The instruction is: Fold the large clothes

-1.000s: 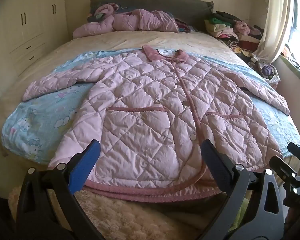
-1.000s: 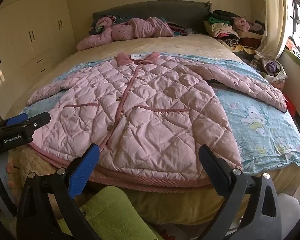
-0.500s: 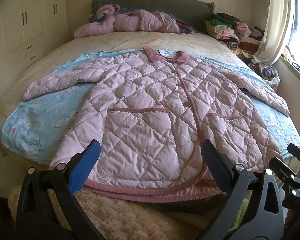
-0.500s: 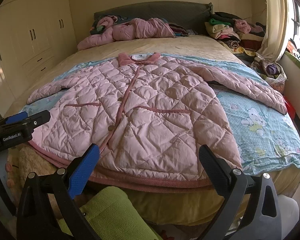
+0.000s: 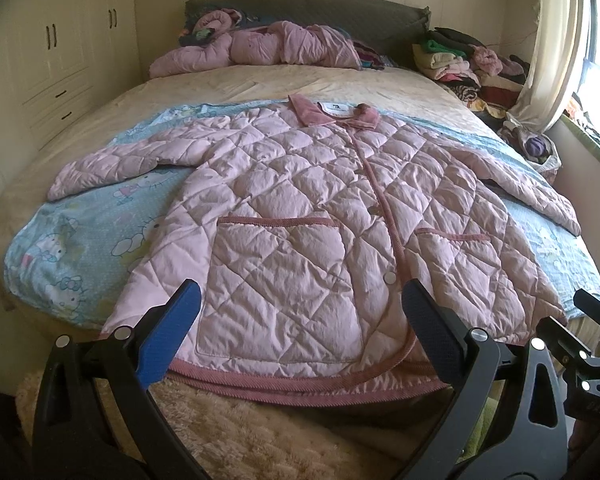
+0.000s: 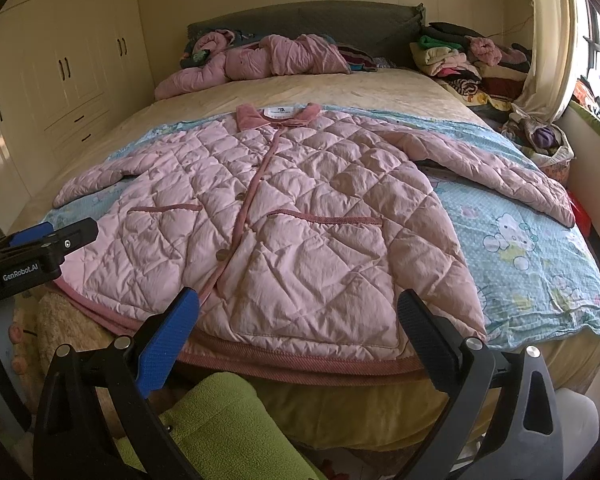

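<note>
A large pink quilted jacket (image 5: 308, 216) lies flat and face up on the bed, buttoned, collar far, both sleeves spread out; it also fills the right wrist view (image 6: 276, 216). My left gripper (image 5: 300, 320) is open and empty, hovering just short of the hem's left half. My right gripper (image 6: 298, 320) is open and empty, just short of the hem's right half. The left gripper's body shows at the left edge of the right wrist view (image 6: 28, 256).
A blue cartoon sheet (image 5: 68, 248) lies under the jacket on the beige bed (image 5: 300, 80). A crumpled pink garment (image 5: 268, 48) sits by the headboard. Piled clothes (image 5: 472, 64) stand far right. A fluffy rug (image 5: 240, 432) and a green cushion (image 6: 220, 424) lie below.
Both grippers have drifted slightly closer to the bed; the jacket appears a little larger. Jaws remain open and the jacket has not moved.
</note>
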